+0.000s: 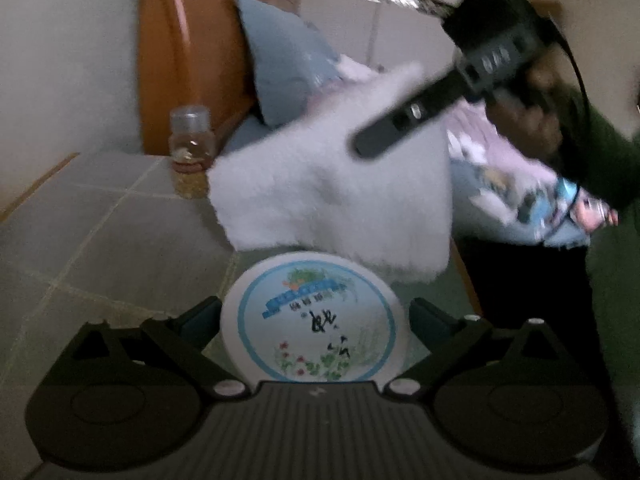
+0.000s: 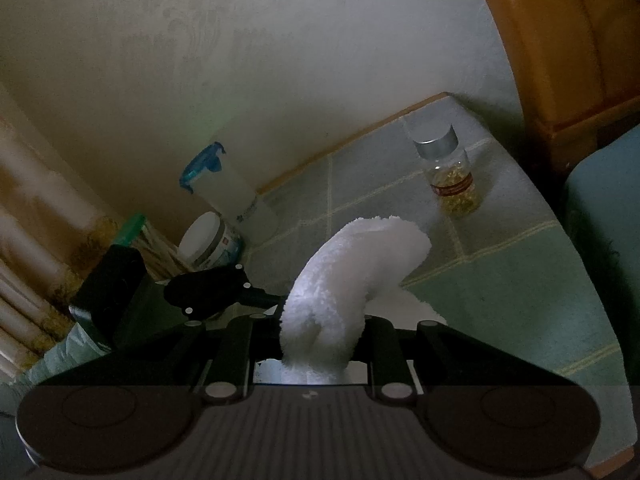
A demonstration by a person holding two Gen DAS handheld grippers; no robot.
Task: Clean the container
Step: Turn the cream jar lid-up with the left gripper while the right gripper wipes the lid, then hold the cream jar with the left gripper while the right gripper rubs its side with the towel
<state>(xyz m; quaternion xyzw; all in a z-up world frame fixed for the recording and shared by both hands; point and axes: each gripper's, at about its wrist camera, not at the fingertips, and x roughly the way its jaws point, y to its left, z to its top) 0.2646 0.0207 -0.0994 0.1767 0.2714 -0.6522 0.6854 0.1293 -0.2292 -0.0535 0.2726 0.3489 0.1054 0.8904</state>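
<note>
White terry cloth (image 1: pixel 332 184) is pinched in the right tool (image 1: pixel 362 148), whose jaws are nearly closed on a bunched fold; in the right wrist view the cloth (image 2: pixel 344 280) is seen rising from between the jaws and curling over toward 1 o'clock. At 9 o'clock of the cloth in the left wrist view, a clear jar (image 1: pixel 190 148) with a screw cap is stood on the tiled desk (image 1: pixel 92 224). The container (image 1: pixel 312 320), round with a printed face, is gripped across its width by the left tool (image 1: pixel 314 320), just above the desk. Its flat face is turned up toward the camera, and no long axis is shown by its round outline. The cloth hangs at 12 o'clock of the container, its lower edge just beside or touching the rim; which, cannot be told. The wipe would likely run toward 6 o'clock across the face.
</note>
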